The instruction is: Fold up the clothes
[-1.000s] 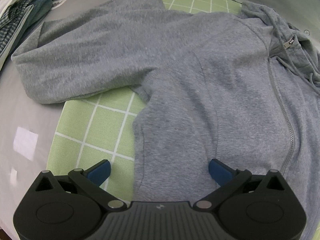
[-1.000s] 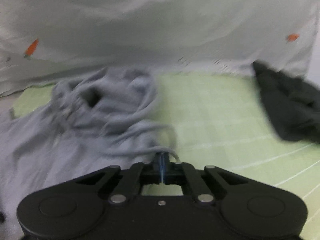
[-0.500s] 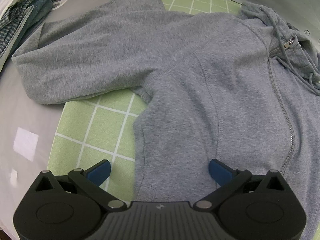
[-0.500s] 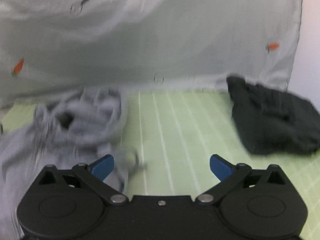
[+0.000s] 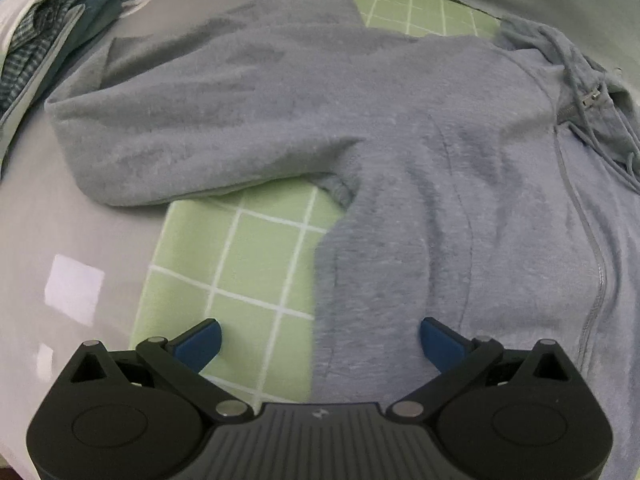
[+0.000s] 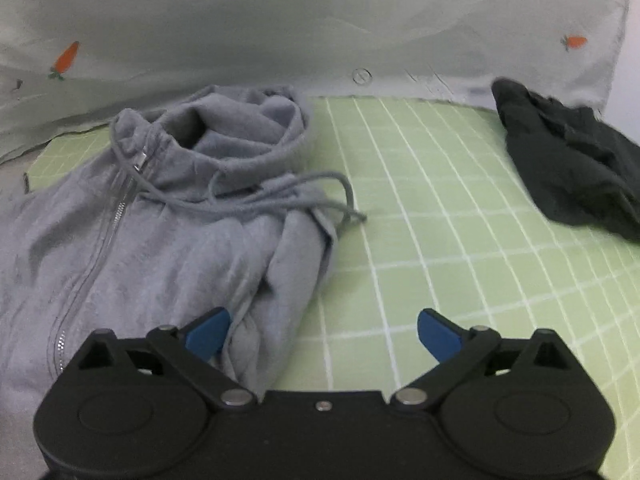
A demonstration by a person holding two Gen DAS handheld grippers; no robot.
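Grey zip hoodie (image 5: 460, 184) lies spread front-up on a green mat with a white grid (image 5: 240, 264), which covers part of a pale grey bench (image 5: 60, 240). In the left wrist view one sleeve (image 5: 192, 120) stretches out to the left, off the mat and onto the bare bench. The zipper (image 5: 592, 248) runs down the right of that view, its metal pull (image 5: 591, 100) near the collar. The left gripper (image 5: 320, 340) hangs over the hoodie's side edge with its blue fingers (image 5: 200, 340) wide apart, one over the mat, the other over the cloth, pressing on nothing.

In the right wrist view the hood (image 6: 240, 120) sits bunched at the top, and the drawstrings (image 6: 304, 200) trail loosely over the folded right side. The right gripper (image 6: 324, 332) is closing slightly from wide apart, holding nothing; its left finger is over the folded edge of the hoodie, its right over bare mat. A dark garment (image 6: 568, 164) lies crumpled at the mat's far right. Behind hangs a pale cloth printed with small orange carrots (image 6: 66, 58). A striped fabric pile (image 5: 28, 52) sits at the left view's far corner. No readable writing or brand shows anywhere.
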